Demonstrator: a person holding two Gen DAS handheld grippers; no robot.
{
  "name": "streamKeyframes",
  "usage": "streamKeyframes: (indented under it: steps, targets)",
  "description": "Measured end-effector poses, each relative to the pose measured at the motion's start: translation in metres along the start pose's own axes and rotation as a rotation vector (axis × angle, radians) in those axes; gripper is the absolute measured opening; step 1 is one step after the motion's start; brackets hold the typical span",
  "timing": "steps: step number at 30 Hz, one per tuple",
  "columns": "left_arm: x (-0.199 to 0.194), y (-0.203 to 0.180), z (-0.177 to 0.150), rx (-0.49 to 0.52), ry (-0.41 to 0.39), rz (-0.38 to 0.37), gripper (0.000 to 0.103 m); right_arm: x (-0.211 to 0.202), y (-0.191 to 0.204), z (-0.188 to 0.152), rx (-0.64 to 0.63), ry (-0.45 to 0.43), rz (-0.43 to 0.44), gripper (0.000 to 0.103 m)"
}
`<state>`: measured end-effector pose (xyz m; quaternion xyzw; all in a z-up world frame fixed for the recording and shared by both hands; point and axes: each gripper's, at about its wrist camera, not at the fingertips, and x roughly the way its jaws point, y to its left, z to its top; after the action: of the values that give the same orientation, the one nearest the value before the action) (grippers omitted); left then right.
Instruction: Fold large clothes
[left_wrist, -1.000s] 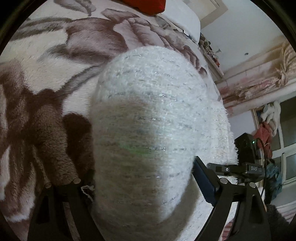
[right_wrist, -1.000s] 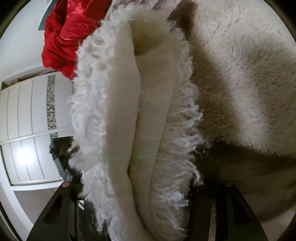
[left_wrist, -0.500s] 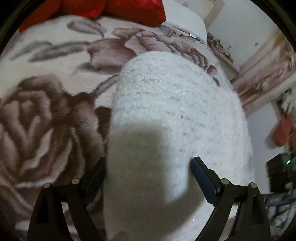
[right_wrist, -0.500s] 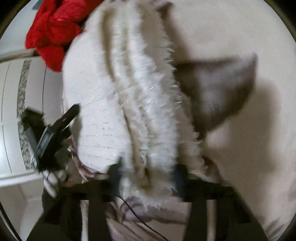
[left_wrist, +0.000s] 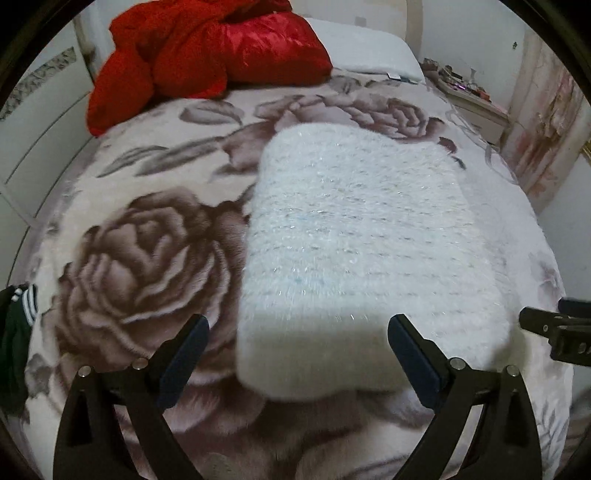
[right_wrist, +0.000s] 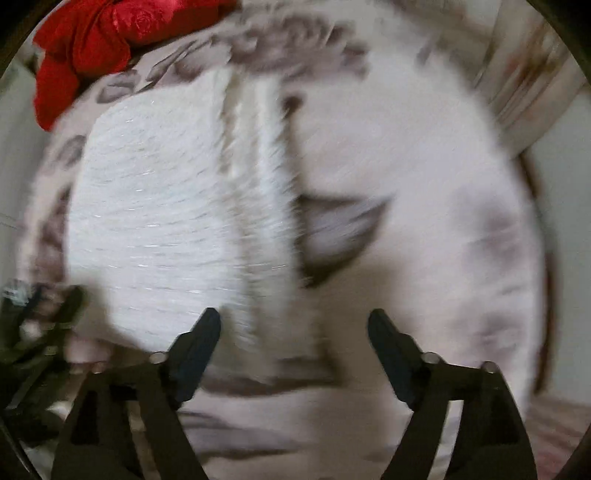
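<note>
Bedroom, dim and warm-lit: white wardrobe doors (left_wrist: 40, 122) at the left of the left wrist view, pale wall and a pink floral curtain (left_wrist: 550, 122) at the right. Filling most of both views, a bed under a plush cream blanket (left_wrist: 147, 251) printed with large brown roses. At the head of the bed, a crumpled red satin quilt (left_wrist: 207, 55), touching a white pillow (left_wrist: 365, 48) just beside it. Beyond the bed's far right corner, a cluttered bedside shelf (left_wrist: 469, 92), contents too small to name.

Lying on the blanket right of the middle, a white fuzzy sweater (left_wrist: 362, 251), flecked with glittery thread, folded into a thick rectangular bundle with its near edge between the left fingers' line of sight. From the right wrist view, heavily blurred, the same sweater (right_wrist: 166, 221) left of centre, stacked folded edges showing along its right side, apparently three or so layers.

Left gripper (left_wrist: 297, 328) spread wide above the bundle's near edge, pads clear of the knit, nothing grasped, jaws just widened further. Right gripper (right_wrist: 293, 323) likewise released, jaws just sprung apart, only blanket and the sweater's edge seen between them, no contact visible. Right gripper's black frame poking in at the right edge of the left view. Dark green garment with white stripes (left_wrist: 16, 325) at the left rim.
</note>
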<state>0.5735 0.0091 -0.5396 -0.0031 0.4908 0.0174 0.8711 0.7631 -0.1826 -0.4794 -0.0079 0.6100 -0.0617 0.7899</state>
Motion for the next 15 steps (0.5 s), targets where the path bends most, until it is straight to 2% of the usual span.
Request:
streamKeyframes:
  steps: [2, 3, 7, 9, 12, 15]
  targets:
    - [-0.018, -0.001, -0.005, -0.011, -0.005, 0.024, 0.099, -0.024, -0.012, -0.017, -0.030, -0.034, -0.082, 0.087]
    - [-0.027, -0.002, -0.007, -0.016, -0.008, 0.023, 0.099, -0.039, -0.032, -0.033, -0.037, -0.049, -0.100, 0.088]
    - [-0.078, -0.004, -0.015, -0.052, -0.028, 0.019, 0.099, -0.082, -0.039, -0.065, -0.046, -0.122, -0.149, 0.090]
    - [-0.103, -0.006, -0.019, -0.067, -0.034, 0.016, 0.099, -0.103, -0.059, -0.092, -0.048, -0.146, -0.151, 0.090]
    - [-0.152, -0.008, -0.026, -0.087, -0.054, 0.013, 0.099, -0.157, -0.085, -0.124, -0.040, -0.188, -0.139, 0.090]
    - [-0.210, -0.012, -0.034, -0.097, -0.092, 0.020, 0.099, -0.218, -0.093, -0.149, -0.037, -0.240, -0.128, 0.090]
